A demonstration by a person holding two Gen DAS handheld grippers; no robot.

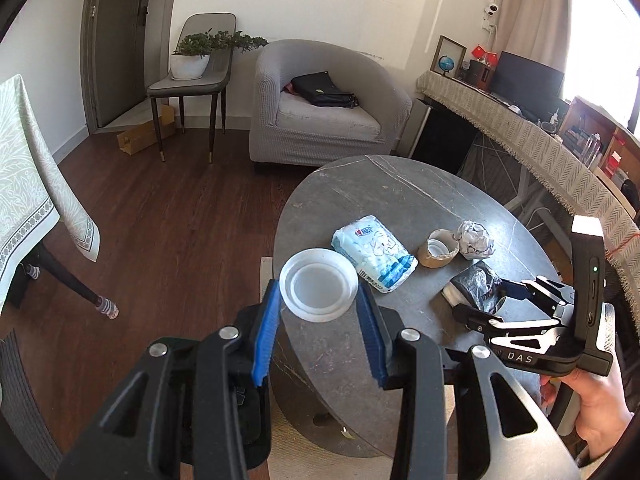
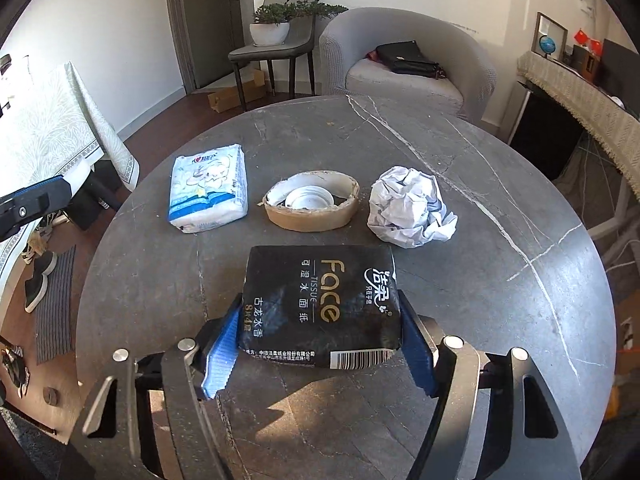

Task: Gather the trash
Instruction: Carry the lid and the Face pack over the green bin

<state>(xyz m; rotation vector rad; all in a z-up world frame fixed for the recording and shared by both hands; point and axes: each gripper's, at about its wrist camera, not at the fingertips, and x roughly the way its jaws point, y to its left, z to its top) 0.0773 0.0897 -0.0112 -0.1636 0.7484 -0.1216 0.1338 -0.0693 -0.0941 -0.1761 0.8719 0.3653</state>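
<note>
Two grippers are holding things over a round grey table [image 2: 460,208]. The left gripper [image 1: 318,312] has its blue fingers [image 1: 266,332] pressed on both sides of a white plastic lid [image 1: 319,285], held at the near left edge of the table. The right gripper [image 2: 320,344] has its blue fingers [image 2: 220,354] squeezed on a black tissue pack [image 2: 320,300] at the near side of the table; whether the pack is lifted cannot be told.

Farther back on the table are three more things in a row. On the left lies a white and blue tissue pack [image 2: 208,188]. In the middle sits a brown paper ring [image 2: 312,206] with a small white cap [image 2: 308,200] inside it. On the right is a crumpled paper ball [image 2: 408,208], just beside the ring.
</note>
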